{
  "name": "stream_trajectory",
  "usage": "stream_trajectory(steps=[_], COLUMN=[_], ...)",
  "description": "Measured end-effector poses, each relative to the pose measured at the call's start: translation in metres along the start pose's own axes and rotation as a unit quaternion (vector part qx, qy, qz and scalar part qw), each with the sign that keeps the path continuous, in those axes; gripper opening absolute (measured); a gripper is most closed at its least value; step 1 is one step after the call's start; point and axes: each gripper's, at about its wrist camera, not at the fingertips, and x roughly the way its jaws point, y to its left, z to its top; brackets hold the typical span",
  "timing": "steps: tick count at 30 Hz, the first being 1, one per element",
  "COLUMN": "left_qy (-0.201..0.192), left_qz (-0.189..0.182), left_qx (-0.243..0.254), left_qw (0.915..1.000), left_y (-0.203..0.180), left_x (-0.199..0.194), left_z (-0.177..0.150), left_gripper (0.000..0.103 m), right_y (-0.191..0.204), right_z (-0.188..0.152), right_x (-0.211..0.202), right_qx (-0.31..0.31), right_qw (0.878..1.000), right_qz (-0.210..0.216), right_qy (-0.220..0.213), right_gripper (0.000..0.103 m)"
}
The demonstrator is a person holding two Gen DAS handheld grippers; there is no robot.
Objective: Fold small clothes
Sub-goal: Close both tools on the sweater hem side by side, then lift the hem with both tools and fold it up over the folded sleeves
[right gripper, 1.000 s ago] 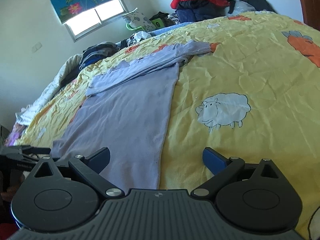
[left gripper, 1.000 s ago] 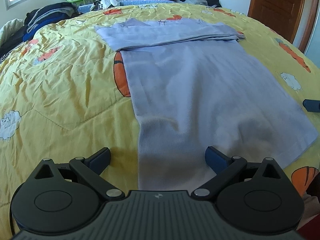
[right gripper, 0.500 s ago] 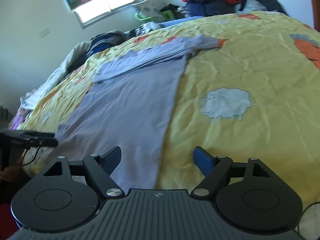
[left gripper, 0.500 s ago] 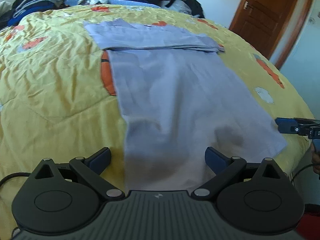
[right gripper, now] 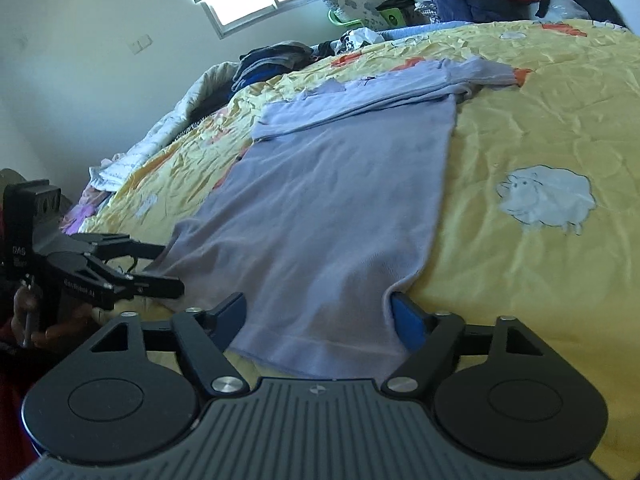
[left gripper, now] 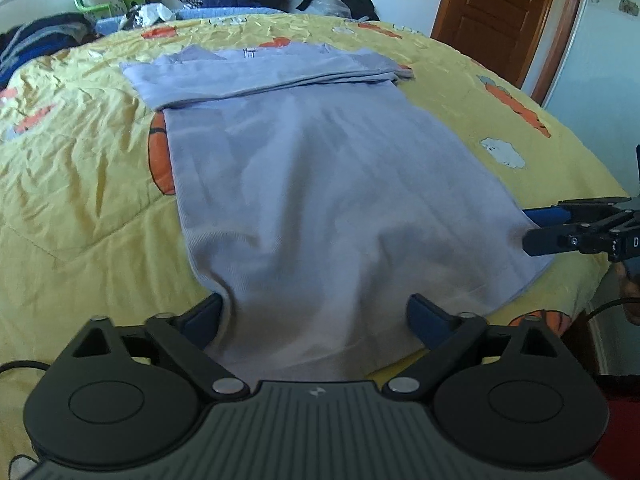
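- Lavender shirt [left gripper: 332,184] lay flat on the yellow bedspread [left gripper: 80,168], filling the centre of the left wrist view; sleeves already folded across the top in a band in the upper middle of the frame.
- Left hand-held gripper [left gripper: 314,314] had moved in over the last second: before, its jaws hung short of the hem; now they were spread wide around the near left hem corner at lower centre, cloth between the pads, nothing pinched yet.
- Right hand-held gripper [right gripper: 318,316] did likewise: it had swung from half over bare bedspread to sit on the near right hem corner, jaws wide apart, fabric bunched against the right blue pad [right gripper: 408,322], not clamped.
- Each gripper showed in the other's view, at the right edge and the left edge respectively.
- Shirt itself looked unmoved.
- Judgement: both hem corners were lined up for a grasp; the next step likely was closing on the hem and carrying it up toward the sleeve band. Risk: catching only the top layer.
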Motion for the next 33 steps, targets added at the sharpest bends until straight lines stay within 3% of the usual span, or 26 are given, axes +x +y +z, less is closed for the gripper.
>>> stream_trajectory(steps=[2, 6, 8, 9, 10, 11, 14, 22, 33], left_qy=[-0.001, 0.005, 0.005, 0.004, 0.004, 0.004, 0.005, -0.011, -0.067], left_qz=[0.010, 0.029, 0.042, 0.049, 0.052, 0.045, 0.030, 0.045, 0.104], left_qx=[0.006, 0.003, 0.001, -0.001, -0.005, -0.014, -0.037, -0.021, 0.006], left_qw=[0.9999, 0.9996, 0.9991, 0.9988, 0.9986, 0.9989, 0.9988, 0.9987, 0.9923], left_y=[-0.003, -0.003, -0.004, -0.004, -0.003, -0.001, 0.003, -0.008, -0.017], left_x=[-0.001, -0.003, -0.004, -0.005, -0.006, -0.006, -0.007, -0.016, -0.023], left_z=[0.000, 0.002, 0.002, 0.002, 0.003, 0.003, 0.006, 0.018, 0.062], left_gripper=[0.077, 0.067, 0.054, 0.049, 0.038, 0.029, 0.016, 0.011, 0.011], right_y=[0.005, 0.028, 0.037, 0.039, 0.041, 0.040, 0.030, 0.024, 0.036], right_z=[0.001, 0.002, 0.001, 0.000, -0.001, -0.001, 0.001, 0.013, 0.050], right_x=[0.005, 0.015, 0.018, 0.019, 0.019, 0.019, 0.018, 0.004, 0.004], right_qx=[-0.005, -0.059, -0.083, -0.089, -0.094, -0.095, -0.063, -0.012, -0.048], right_qw=[1.000, 0.997, 0.995, 0.994, 0.993, 0.992, 0.996, 0.999, 0.994], right_qz=[-0.003, -0.041, -0.056, -0.059, -0.070, -0.078, -0.064, -0.003, -0.026], right_qy=[0.000, 0.016, 0.023, 0.024, 0.022, 0.018, 0.009, -0.042, -0.100], right_gripper=[0.065, 0.057, 0.045, 0.029, 0.019, 0.019, 0.014, 0.011, 0.010])
